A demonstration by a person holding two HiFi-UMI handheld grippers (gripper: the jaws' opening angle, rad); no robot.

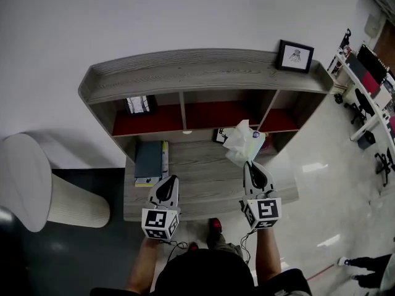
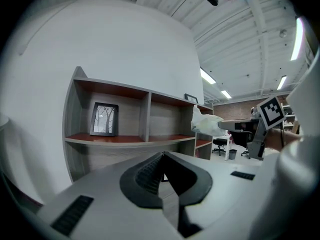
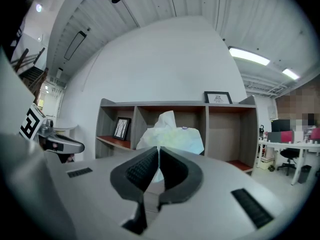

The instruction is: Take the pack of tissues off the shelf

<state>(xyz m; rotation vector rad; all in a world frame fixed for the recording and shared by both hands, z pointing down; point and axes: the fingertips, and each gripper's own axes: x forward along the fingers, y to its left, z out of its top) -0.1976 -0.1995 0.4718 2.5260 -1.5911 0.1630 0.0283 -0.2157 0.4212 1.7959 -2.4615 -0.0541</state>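
A white and pale green pack of tissues [image 1: 244, 142] hangs in front of the grey shelf unit [image 1: 203, 66], with my right gripper [image 1: 250, 163] shut on its lower edge. In the right gripper view the tissue pack [image 3: 172, 136] rises just beyond the closed jaws of the right gripper [image 3: 158, 148], a tissue poking out on top. My left gripper [image 1: 173, 178] is shut with nothing in it, held level to the left of the right one. From the left gripper view, the left gripper [image 2: 163, 155] points at the shelf, and the pack [image 2: 207, 124] shows at the right.
The shelf unit has red-lined compartments; a framed picture [image 1: 139, 105] stands in the left one and another frame [image 1: 294, 56] on top at the right. Books [image 1: 150, 160] lie on the lower board. A white round table [image 1: 28, 184] is at the left, with office desks and chairs [image 1: 370, 97] at the right.
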